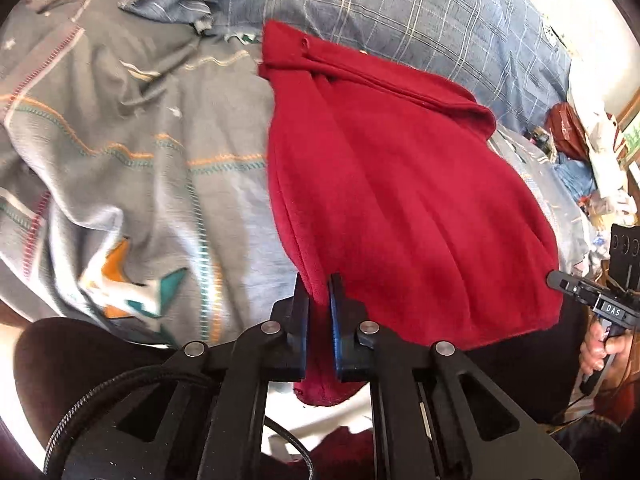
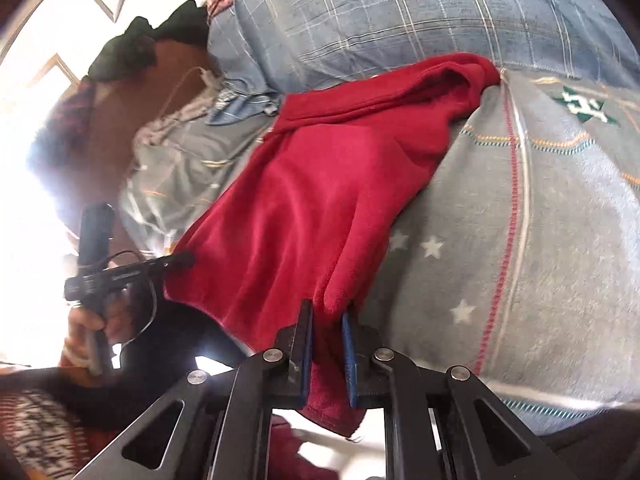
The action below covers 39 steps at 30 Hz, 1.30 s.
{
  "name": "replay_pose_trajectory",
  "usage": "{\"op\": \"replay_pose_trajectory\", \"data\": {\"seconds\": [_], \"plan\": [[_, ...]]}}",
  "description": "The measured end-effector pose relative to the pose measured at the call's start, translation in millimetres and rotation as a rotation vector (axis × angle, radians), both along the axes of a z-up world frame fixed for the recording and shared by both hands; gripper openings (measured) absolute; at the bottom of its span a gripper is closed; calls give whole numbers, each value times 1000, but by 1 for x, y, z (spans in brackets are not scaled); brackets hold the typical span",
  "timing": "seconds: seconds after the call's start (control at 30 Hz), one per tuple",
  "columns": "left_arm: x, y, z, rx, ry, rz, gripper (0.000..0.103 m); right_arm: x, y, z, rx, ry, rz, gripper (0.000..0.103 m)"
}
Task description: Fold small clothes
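Left gripper [image 1: 319, 292], right gripper [image 2: 328, 322]: black linkage frames, silver screws, blue-faced fingers [image 1: 335, 320], braided cable [image 1: 80, 412].

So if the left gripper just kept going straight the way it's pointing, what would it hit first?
The left gripper is already clamped on the near edge of the red garment, so it would push into that cloth first. Beyond it probably lies the grey patterned bedspread, though depth is hard to judge.
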State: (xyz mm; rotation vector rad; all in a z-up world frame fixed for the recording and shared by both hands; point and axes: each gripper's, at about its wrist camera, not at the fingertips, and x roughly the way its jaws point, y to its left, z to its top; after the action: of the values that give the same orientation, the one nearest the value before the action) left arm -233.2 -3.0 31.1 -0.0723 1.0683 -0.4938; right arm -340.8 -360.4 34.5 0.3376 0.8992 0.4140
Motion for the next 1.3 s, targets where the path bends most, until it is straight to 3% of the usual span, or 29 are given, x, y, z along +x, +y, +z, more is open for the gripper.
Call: {"op": "replay_pose_trajectory", "data": {"seconds": [0.2, 0.33, 0.37, 0.43, 0.5, 0.53, 0.57, 0.6, 0.77, 1.0, 1.1, 1.3], "plan": [[5, 4, -38, 28, 96, 36, 7, 9, -3, -39, -34, 127, -32, 14], [6, 5, -43, 37, 115, 58, 10, 11, -8, -50, 6, 155, -35, 34], [9, 3, -46, 38, 134, 68, 19, 12, -6, -50, 11, 150, -25, 38], [11, 3, -48, 6, 149, 89, 25, 13, -1, -49, 10, 143, -7, 42], [9, 1, -46, -11, 137, 78, 30, 14, 6, -48, -18, 135, 13, 40], [8, -3, -45, 8, 118, 61, 30, 15, 10, -48, -43, 126, 23, 25], [7, -6, -44, 20, 108, 46, 26, 17, 12, -45, -73, 113, 20, 16], [7, -10, -43, 22, 104, 28, 7, 19, 13, -44, -79, 102, 14, 14], [20, -2, -10, -66, 72, -14, 7, 21, 10, -15, 61, -7, 27, 13], [73, 1, 66, -163, -109, -7, 4, 64, -10, 45, 270, -168, 7, 13], [109, -15, 89, -168, -193, -12, 4, 93, -22, 65, 292, -222, -26, 13], [189, -53, 89, -165, -219, 9, 4, 170, -47, 77, 311, -242, -156, 13]]}}
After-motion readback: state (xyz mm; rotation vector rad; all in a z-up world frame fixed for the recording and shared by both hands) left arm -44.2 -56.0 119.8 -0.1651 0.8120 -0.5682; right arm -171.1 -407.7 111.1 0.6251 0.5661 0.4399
